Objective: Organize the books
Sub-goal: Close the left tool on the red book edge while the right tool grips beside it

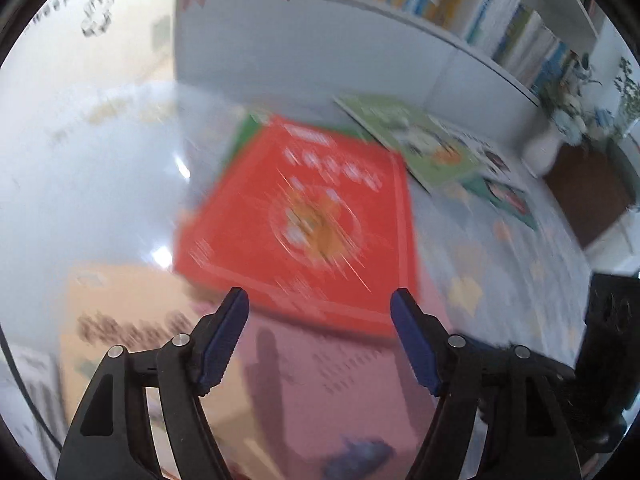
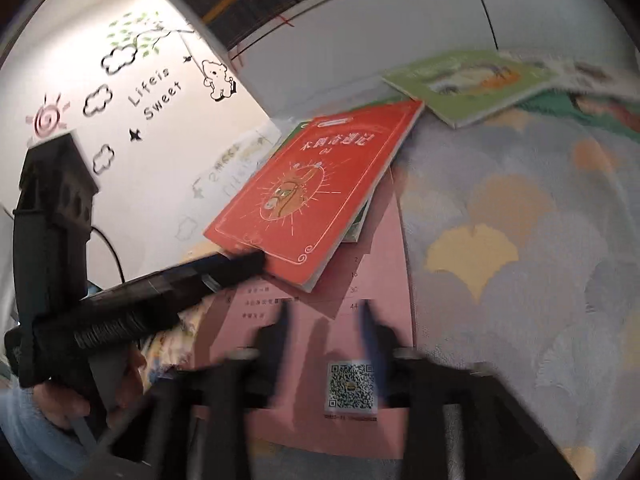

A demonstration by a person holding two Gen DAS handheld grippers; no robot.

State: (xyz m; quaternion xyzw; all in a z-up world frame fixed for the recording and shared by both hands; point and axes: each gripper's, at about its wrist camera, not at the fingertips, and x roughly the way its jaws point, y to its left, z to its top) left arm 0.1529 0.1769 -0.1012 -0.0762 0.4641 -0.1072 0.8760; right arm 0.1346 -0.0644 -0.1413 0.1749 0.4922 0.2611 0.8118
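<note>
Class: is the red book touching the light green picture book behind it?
Apart. The right wrist view shows patterned cloth between the red book and the light green picture book.

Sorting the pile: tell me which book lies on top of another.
The red book: it rests on a green-edged one. The light green book lies apart, nearer the shelf.

Premises present as a child's room or reading corner in a home. A white bookshelf [image 1: 460, 12] carries rows of upright colourful books, and picture books [image 2: 468, 80] lie on a leaf-patterned cloth [image 2: 520, 240]. Wall decals [image 2: 132, 92] show clouds, a sun, a bear and "Life is Sweet"; a white vase [image 1: 546, 150] holds greenery.
</note>
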